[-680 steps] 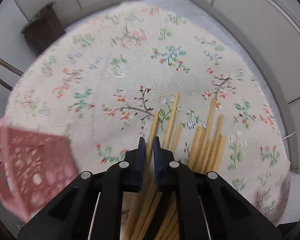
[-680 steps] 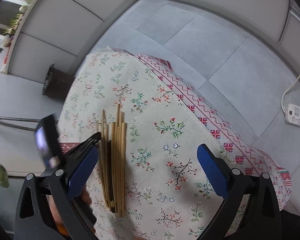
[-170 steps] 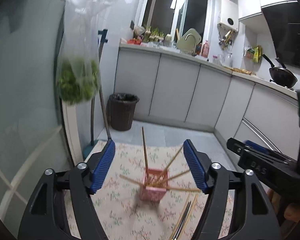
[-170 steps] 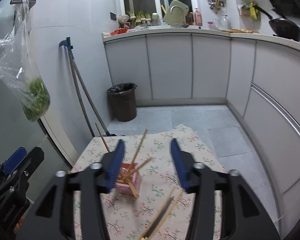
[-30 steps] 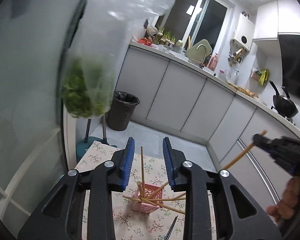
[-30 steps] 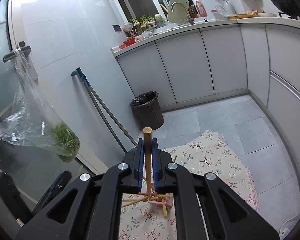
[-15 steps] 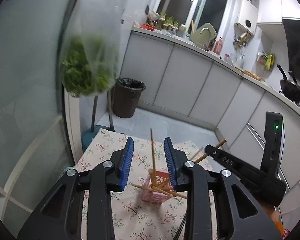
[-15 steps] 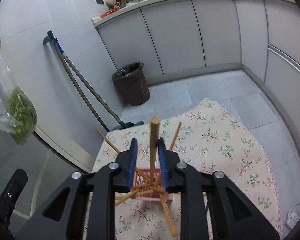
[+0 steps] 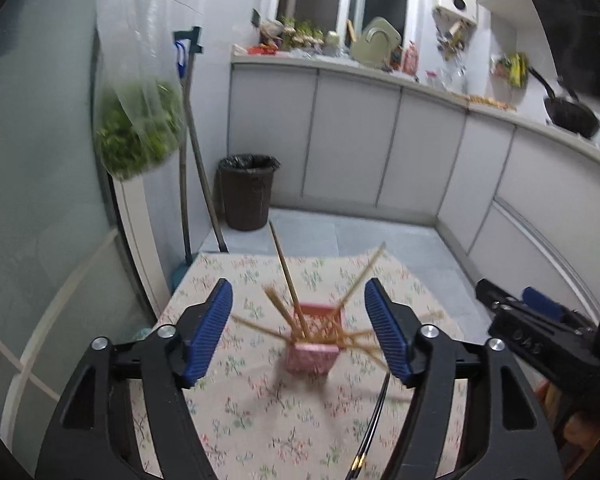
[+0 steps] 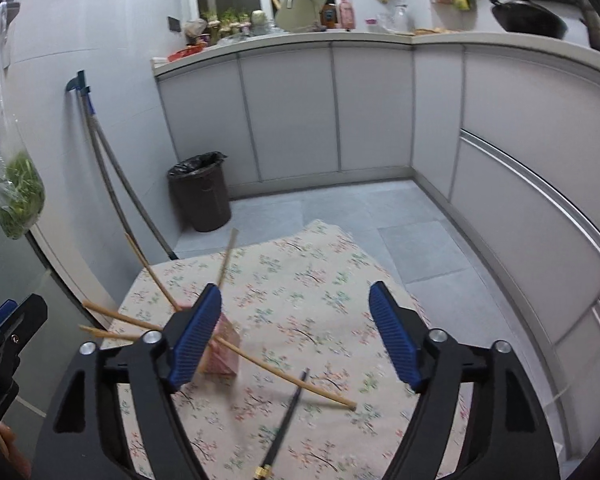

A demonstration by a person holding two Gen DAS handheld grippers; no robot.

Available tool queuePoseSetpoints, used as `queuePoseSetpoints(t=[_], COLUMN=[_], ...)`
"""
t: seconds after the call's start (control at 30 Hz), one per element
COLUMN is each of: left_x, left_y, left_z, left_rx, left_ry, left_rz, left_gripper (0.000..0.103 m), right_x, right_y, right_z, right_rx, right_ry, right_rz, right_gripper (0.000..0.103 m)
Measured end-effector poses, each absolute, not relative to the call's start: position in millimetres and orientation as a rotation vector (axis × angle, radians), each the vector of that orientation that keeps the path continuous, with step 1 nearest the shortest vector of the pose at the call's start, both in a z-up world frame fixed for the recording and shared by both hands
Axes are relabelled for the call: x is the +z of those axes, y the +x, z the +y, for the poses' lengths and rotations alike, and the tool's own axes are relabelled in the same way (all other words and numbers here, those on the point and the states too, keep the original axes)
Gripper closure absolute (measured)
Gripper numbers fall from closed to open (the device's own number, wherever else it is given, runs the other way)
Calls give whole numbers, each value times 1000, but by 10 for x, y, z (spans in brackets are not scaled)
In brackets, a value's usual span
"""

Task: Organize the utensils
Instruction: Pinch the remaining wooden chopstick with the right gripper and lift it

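Note:
A pink slotted basket (image 9: pixel 312 356) stands on the floral tablecloth (image 9: pixel 260 420) with several wooden chopsticks (image 9: pixel 286 276) splayed out of it. My left gripper (image 9: pixel 298 334) hovers above and short of the basket, jaws opening, nothing between the pads. My right gripper (image 10: pixel 296 338) is also opening and empty. Its left finger hides part of the basket (image 10: pixel 226 356). One wooden chopstick (image 10: pixel 292 380) slants from the basket down onto the cloth. A black chopstick pair (image 10: pixel 284 428) lies on the cloth near the front. The same black pair (image 9: pixel 374 428) shows in the left wrist view.
A dark trash bin (image 10: pixel 202 196) and two mop handles (image 10: pixel 108 168) stand beyond the table by the wall. A plastic bag of greens (image 9: pixel 138 136) hangs at the left. Grey cabinets (image 10: pixel 340 112) line the back and right. The other gripper's body (image 9: pixel 540 332) is at the right.
Both grippers have opened wide. The right one let go of the wooden chopstick it held upright and dropped lower, nearer the table. The left one moved closer to the basket.

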State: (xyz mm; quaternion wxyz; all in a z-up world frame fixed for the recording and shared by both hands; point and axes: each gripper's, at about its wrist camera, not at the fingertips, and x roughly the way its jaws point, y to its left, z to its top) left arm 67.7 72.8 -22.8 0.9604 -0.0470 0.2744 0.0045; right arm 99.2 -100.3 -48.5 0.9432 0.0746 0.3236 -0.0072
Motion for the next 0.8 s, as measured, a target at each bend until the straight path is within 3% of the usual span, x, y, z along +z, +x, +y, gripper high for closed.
queuePoseSetpoints(t=[0.07, 0.47, 0.7, 0.8], left_x=[-311, -630, -500, -474], left_y=[623, 449, 372, 377], left_z=[652, 567, 757, 805], left_rx=[1, -36, -26, -21], left_ry=[-78, -70, -124, -139], left_rz=[570, 662, 620, 608], left_gripper=[22, 16, 14, 13], right_x=[-580, -1418, -1977, -2226], right_y=[903, 929, 1570, 1855], right_z=[-1138, -1783, -1195, -1079], right_rx=[-34, 23, 378, 457], right_ry=[166, 362, -124, -160], right_rz=[677, 935, 1053, 1118], right_gripper=[18, 17, 17, 17])
